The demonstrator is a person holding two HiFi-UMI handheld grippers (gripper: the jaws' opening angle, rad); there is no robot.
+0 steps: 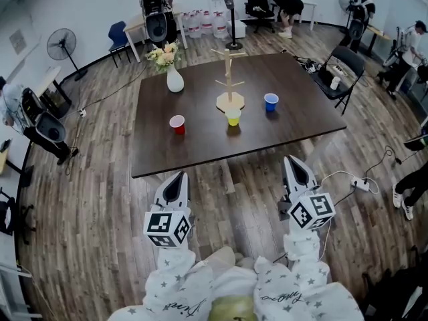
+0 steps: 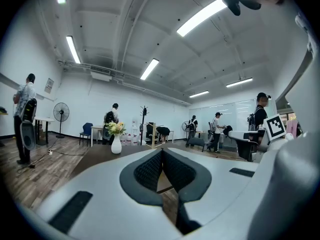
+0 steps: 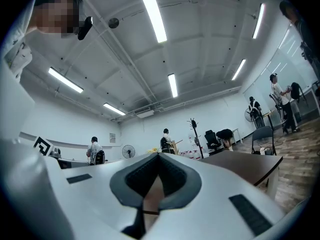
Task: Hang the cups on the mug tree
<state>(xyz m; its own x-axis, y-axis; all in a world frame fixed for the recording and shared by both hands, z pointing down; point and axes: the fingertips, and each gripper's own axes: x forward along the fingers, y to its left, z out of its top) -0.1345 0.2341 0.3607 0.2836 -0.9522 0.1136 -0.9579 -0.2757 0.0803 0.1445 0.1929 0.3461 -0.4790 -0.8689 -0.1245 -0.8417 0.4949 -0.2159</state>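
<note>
A wooden mug tree (image 1: pixel 229 79) stands bare at the middle back of the dark brown table (image 1: pixel 200 149). Three cups stand upright on the table: a red cup (image 1: pixel 177 124) to the left, a yellow cup (image 1: pixel 233 117) just in front of the tree's base, and a blue cup (image 1: pixel 271 101) to its right. My left gripper (image 1: pixel 179 174) and right gripper (image 1: pixel 291 159) hover over the floor just short of the table's near edge, both pointing at it. Each has its jaws together with nothing held. The left gripper view shows the shut left gripper (image 2: pixel 162 151) aimed level at the tree (image 2: pixel 153 134).
A white vase of flowers (image 1: pixel 174 79) stands at the table's back left. A folding chair (image 1: pixel 344 69) sits off the right corner. A power strip and cables (image 1: pixel 361 184) lie on the floor at right. Speakers (image 1: pixel 43 122), fans and several people ring the room.
</note>
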